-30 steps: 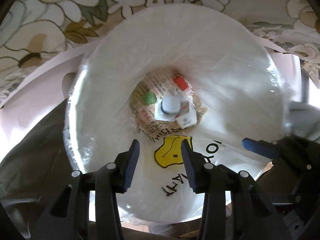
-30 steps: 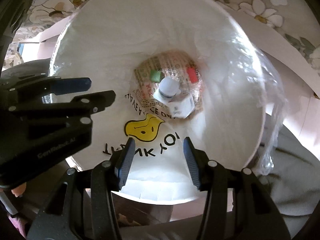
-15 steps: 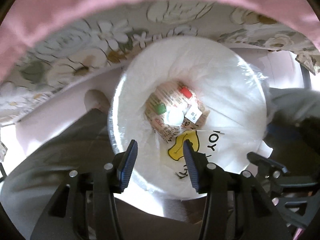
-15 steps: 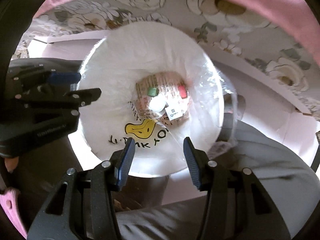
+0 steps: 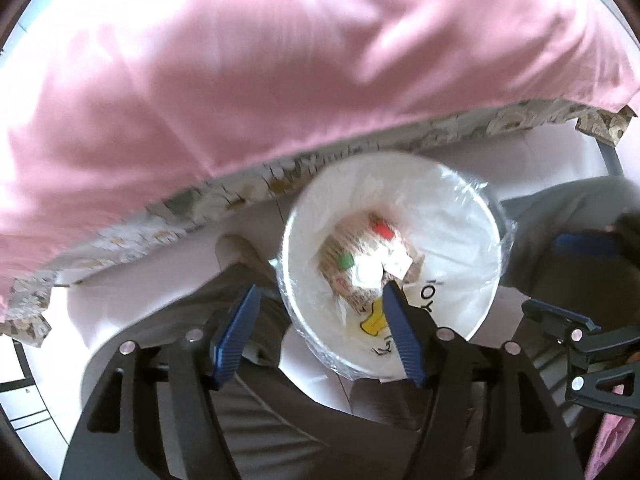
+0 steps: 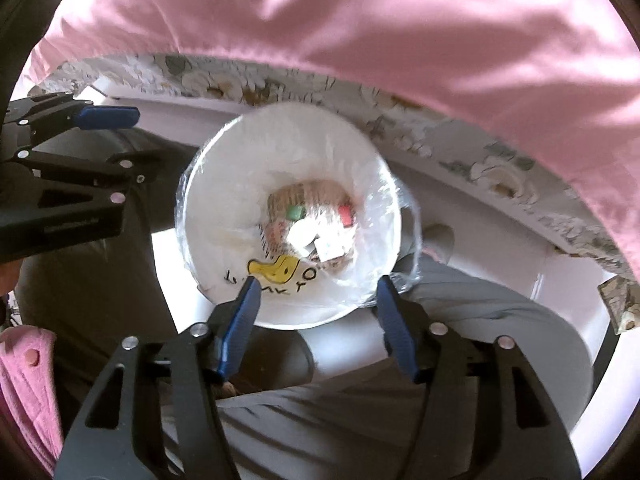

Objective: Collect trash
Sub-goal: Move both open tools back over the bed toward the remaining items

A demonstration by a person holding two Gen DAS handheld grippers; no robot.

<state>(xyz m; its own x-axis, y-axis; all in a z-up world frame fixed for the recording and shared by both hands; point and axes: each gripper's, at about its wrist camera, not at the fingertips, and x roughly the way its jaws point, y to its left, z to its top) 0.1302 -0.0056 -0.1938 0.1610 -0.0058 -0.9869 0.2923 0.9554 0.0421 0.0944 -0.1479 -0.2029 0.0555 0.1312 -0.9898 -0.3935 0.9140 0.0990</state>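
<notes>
A white bin point(image 5: 460, 240) with a clear plastic liner stands on the floor far below both grippers. At its bottom lies the trash point(image 5: 368, 256): a printed paper wrapper, a green cap, a red cap and white bits. My left gripper point(image 5: 320, 300) points straight down above the bin's near-left rim, its jaws opening, and nothing is between them. In the right wrist view the bin point(image 6: 224, 200) and trash point(image 6: 308, 228) lie below my right gripper point(image 6: 318, 286), whose jaws are opening too, with nothing between them. Each gripper shows at the side of the other's view.
A pink bedcover point(image 5: 280, 60) over a floral sheet point(image 5: 192, 204) overhangs the far side of the bin. A person's grey trouser legs point(image 6: 460, 320) flank the bin on the pale floor point(image 5: 160, 280). A pink sleeve point(image 6: 24, 380) shows at the lower left.
Both grippers have risen well away from the bin, which now looks much smaller. The pink bedcover has come into view. Both pairs of jaws stand wider apart.
</notes>
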